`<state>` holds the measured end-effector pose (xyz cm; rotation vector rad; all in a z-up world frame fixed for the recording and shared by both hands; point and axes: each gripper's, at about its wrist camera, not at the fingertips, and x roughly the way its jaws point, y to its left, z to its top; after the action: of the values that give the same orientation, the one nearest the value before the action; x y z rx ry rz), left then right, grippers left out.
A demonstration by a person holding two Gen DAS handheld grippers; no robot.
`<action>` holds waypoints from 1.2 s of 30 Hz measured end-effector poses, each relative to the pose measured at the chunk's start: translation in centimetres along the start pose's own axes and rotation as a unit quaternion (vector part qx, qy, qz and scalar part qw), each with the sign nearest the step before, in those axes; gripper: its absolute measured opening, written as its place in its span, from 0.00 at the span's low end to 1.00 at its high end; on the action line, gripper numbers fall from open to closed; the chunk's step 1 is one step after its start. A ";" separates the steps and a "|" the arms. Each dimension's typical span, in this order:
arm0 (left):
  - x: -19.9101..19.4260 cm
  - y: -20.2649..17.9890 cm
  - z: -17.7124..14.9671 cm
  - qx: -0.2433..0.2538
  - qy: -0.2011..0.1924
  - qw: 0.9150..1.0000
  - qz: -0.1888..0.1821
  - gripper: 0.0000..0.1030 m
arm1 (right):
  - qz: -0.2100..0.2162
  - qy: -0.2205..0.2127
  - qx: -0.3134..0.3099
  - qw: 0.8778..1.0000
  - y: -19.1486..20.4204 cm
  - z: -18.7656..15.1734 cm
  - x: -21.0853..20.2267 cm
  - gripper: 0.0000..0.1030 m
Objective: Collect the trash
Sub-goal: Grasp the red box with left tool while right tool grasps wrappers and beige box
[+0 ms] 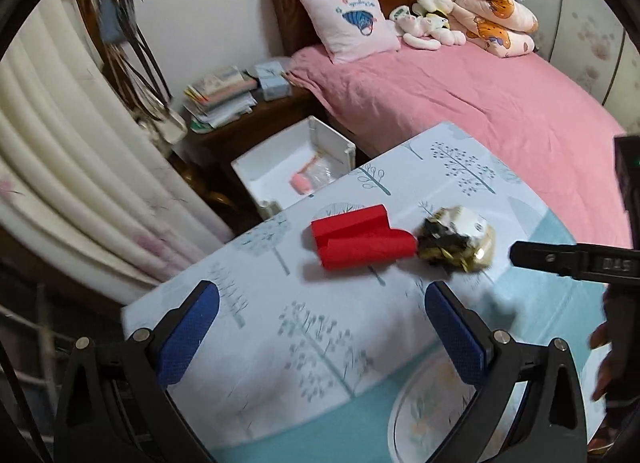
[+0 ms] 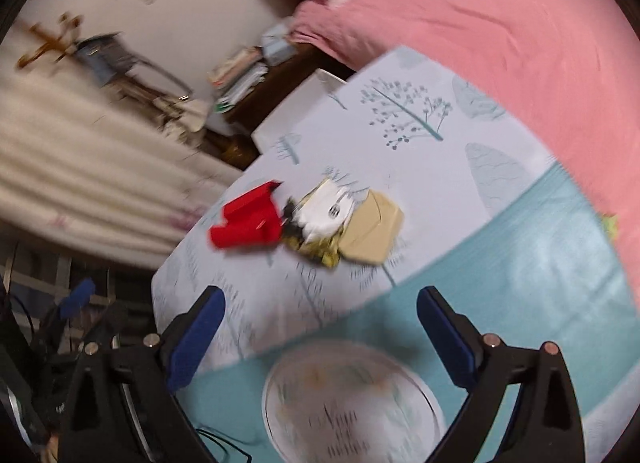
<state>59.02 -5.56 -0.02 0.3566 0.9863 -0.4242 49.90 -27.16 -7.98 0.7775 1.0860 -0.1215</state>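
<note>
A red folded paper piece [image 1: 360, 241] lies on the tree-patterned tablecloth [image 1: 304, 327], touching a crumpled gold, black and white wrapper [image 1: 458, 241] on its right. In the right wrist view the red piece [image 2: 248, 225], the wrapper [image 2: 320, 223] and a tan cardboard piece [image 2: 372, 229] lie together. My left gripper [image 1: 322, 323] is open and empty, hovering short of the red piece. My right gripper [image 2: 320, 327] is open and empty, short of the pile; one of its arms shows in the left wrist view [image 1: 576, 259]. A white bin [image 1: 292, 167] stands beside the table and holds a pink item and clear plastic.
A bed with a pink sheet [image 1: 480, 103], a pillow and plush toys lies behind the table. A wooden nightstand [image 1: 248, 119] carries stacked books. Cream curtains [image 1: 60, 167] hang at left. The right wrist view is blurred.
</note>
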 end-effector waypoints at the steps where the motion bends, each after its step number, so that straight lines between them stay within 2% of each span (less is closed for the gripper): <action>1: 1.3 0.2 0.3 -0.004 0.006 1.000 -0.011 0.99 | -0.004 0.001 0.014 1.000 -0.2 0.4 0.9 0.94; 5: 5.8 0.8 1.4 -0.017 0.026 0.998 -0.047 0.99 | -0.018 -0.001 0.063 0.998 -1.2 1.8 3.9 0.94; 13: 9.2 2.9 3.0 -0.082 0.029 0.990 -0.108 0.99 | -0.040 0.005 0.062 0.997 -0.1 2.7 6.6 0.94; 21: 13.5 3.8 3.3 -0.116 0.055 0.986 -0.103 0.99 | -0.080 -0.016 -0.015 0.997 2.0 2.6 8.3 1.00; 29: 16.4 2.4 1.9 -0.106 0.087 0.984 -0.112 0.97 | -0.079 -0.039 -0.085 0.992 2.7 1.3 8.3 0.99; 30: 16.8 2.1 1.6 -0.103 0.094 0.983 -0.118 0.95 | -0.086 -0.044 -0.098 0.990 2.9 1.0 8.3 0.97; 32: 17.4 1.5 1.1 -0.095 0.106 0.982 -0.122 0.84 | -0.069 -0.049 -0.109 0.990 2.9 0.5 8.0 0.85; 33: 17.7 1.0 0.8 -0.086 0.112 0.983 -0.121 0.77 | -0.063 -0.050 -0.110 0.991 2.8 0.3 7.9 0.84; 34: 17.4 0.5 0.6 -0.069 0.098 0.987 -0.108 0.64 | -0.059 -0.052 -0.110 0.991 2.8 0.2 7.8 0.83; 35: 17.3 -0.1 0.5 -0.053 0.096 0.989 -0.101 0.60 | -0.051 -0.056 -0.111 0.991 2.5 0.0 7.6 0.80; 36: 17.1 -0.7 0.4 -0.034 0.093 0.991 -0.086 0.48 | -0.047 -0.058 -0.111 0.991 2.4 -0.2 7.5 0.80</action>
<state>67.24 -9.46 -14.51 0.2526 1.2167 -0.5181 54.54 -23.21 -13.04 0.5130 1.0051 -0.1211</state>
